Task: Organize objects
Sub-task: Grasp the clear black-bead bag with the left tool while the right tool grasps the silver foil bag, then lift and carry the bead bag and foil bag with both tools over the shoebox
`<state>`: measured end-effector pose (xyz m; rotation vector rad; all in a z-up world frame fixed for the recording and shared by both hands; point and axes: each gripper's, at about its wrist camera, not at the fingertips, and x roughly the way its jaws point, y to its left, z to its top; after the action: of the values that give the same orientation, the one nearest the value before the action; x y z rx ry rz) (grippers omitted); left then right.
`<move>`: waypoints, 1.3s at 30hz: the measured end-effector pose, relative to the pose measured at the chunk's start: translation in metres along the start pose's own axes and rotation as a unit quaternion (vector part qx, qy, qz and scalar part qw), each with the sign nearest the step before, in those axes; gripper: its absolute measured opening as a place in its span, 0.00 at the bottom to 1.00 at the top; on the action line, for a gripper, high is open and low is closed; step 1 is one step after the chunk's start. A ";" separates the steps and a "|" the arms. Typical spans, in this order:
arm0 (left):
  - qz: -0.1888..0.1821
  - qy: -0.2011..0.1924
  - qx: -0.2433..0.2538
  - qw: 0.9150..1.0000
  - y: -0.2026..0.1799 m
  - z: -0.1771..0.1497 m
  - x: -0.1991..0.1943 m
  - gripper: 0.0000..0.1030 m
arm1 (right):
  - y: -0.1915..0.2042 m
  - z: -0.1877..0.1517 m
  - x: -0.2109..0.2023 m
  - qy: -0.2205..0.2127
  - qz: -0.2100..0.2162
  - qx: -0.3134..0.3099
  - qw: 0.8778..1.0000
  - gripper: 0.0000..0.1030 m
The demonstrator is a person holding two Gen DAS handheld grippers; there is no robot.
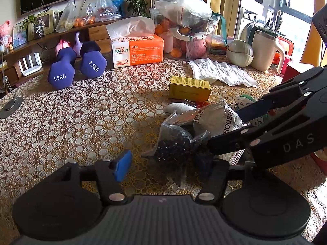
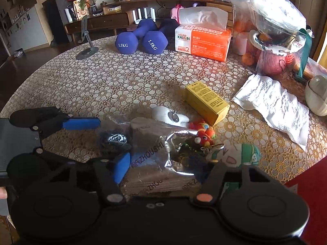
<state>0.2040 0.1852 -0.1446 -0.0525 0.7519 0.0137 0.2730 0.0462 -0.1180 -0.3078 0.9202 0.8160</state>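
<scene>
I see the clear plastic bag (image 2: 155, 143) lying near the front edge of the bench (image 2: 102, 81), crinkled and shiny, printed with "ZHOUSHI", with a dark steel scourer (image 2: 114, 140) and brownish pads inside. Beside it lie a small white toy (image 2: 173, 117), a red plush charm (image 2: 203, 132), a green-and-white plush (image 2: 241, 155) and a yellow box (image 2: 206, 102).

My left claw (image 1: 163, 161) sits about half open at the bag's scourer end; only its blue left pad shows, clear of the bag, and the other finger is buried behind plastic, so I cannot tell if it pinches anything. My right claw (image 2: 163, 171) is also about half open astride the bag's near end, its blue pad at the plastic; the opposite fingertip is hidden, and I cannot tell whether it grips.

The bag's contents blur under glare. Two blue dumbbells (image 1: 75, 65), a tissue pack (image 1: 139, 49), a crumpled paper towel (image 1: 220, 72) and fruit bags (image 1: 184, 20) crowd the far side; the middle and left of the bench lie open.
</scene>
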 end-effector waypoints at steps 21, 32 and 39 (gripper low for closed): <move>0.004 -0.015 0.008 1.000 -0.011 0.011 -0.030 0.27 | 0.001 -0.008 -0.032 -0.032 0.004 0.050 0.998 0.34; -0.015 -0.030 0.021 0.999 -0.041 0.032 -0.087 0.27 | -0.003 -0.025 -0.102 -0.069 0.006 0.082 0.994 0.34; -0.036 -0.032 0.027 0.998 -0.073 0.049 -0.121 0.27 | -0.010 -0.039 -0.154 -0.101 -0.012 0.096 0.990 0.34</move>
<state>0.1515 0.1155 -0.0233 -0.0269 0.6856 -0.0737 0.2054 -0.0581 -0.0181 -0.0670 0.7956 0.7166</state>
